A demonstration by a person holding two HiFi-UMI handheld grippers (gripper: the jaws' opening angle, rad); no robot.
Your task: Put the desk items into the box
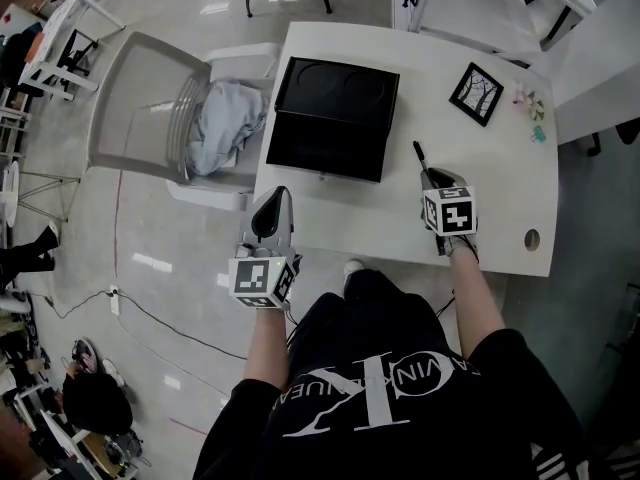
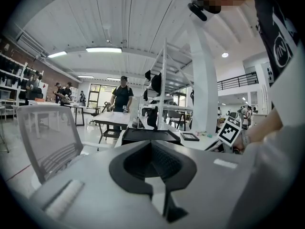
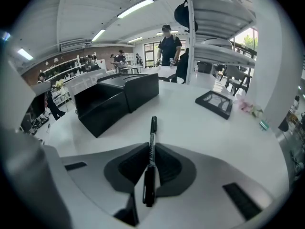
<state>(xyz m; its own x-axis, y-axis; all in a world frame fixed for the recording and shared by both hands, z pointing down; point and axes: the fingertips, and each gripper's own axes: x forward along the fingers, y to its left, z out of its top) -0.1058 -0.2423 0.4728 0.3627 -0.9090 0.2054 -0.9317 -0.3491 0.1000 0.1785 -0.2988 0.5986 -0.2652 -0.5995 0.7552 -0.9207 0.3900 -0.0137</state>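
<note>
Head view: the black box (image 1: 333, 118) sits open on the white desk (image 1: 500, 198), and what looks like its lid lies right behind it, so dropping stuff in should be easy. The right gripper (image 1: 432, 180) is over the desk just right of the box, with a black marker pen (image 1: 419, 155) poking out ahead. The left gripper (image 1: 271, 211) hangs off the desk's left edge, out of the way I'd guess. A picture frame (image 1: 476, 93) lies further back.

Left gripper view: jaws pressed together with nothing in them, aimed across at the box.

Right gripper view: jaws pinching the pen around its middle, probably so it stays balanced. Pen's not in the box yet.
</note>
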